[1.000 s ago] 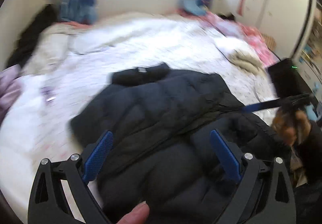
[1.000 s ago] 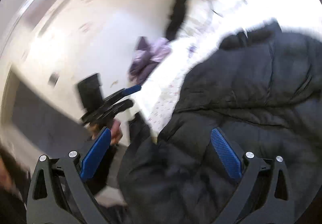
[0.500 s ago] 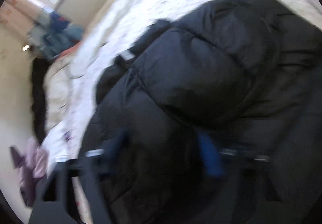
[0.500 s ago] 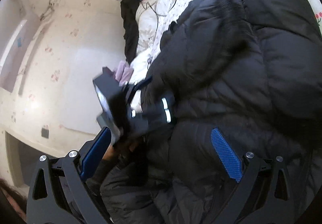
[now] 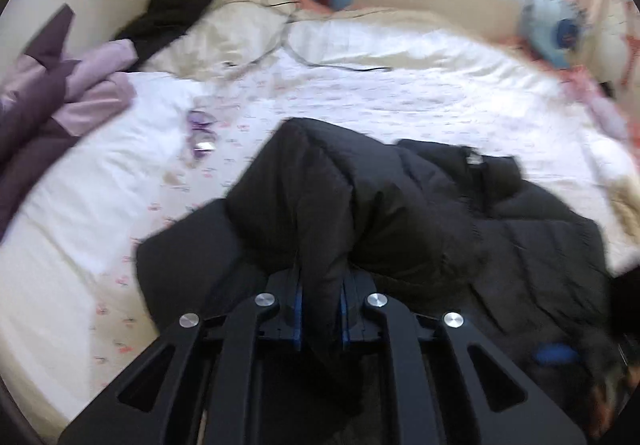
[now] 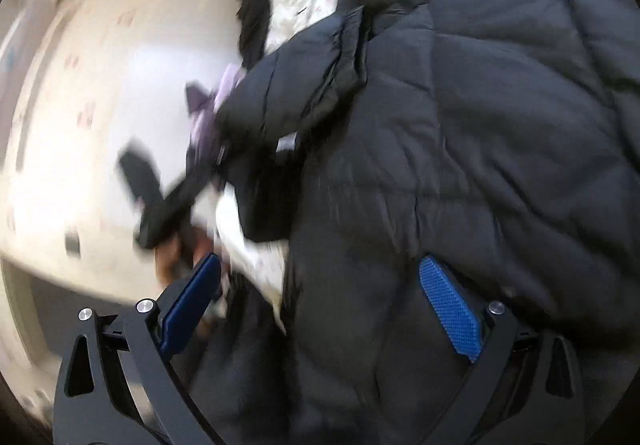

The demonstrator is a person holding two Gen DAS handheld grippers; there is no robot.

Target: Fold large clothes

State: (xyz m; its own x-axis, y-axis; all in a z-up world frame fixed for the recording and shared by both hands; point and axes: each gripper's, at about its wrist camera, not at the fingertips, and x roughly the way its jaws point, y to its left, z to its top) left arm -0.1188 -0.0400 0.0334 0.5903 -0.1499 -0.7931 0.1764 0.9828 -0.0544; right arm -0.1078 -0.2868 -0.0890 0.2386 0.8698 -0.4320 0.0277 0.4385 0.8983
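Sleeve of black puffer jacket pinched in left gripper, right gripper spread wide above it.

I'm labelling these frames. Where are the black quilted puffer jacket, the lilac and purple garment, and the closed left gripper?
black quilted puffer jacket (image 6: 500, 125): right wrist view, on its quilted body.
lilac and purple garment (image 5: 96, 85): left wrist view, on a lilac fold.
left gripper (image 5: 321, 319): left wrist view, on the jacket fabric clamped between its fingertips.

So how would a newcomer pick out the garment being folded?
Start at the bed with its white floral sheet. Near its front edge lies the black puffer jacket, one fold clamped in the left gripper. Unlike the purple clothes beside it, it is quilted.
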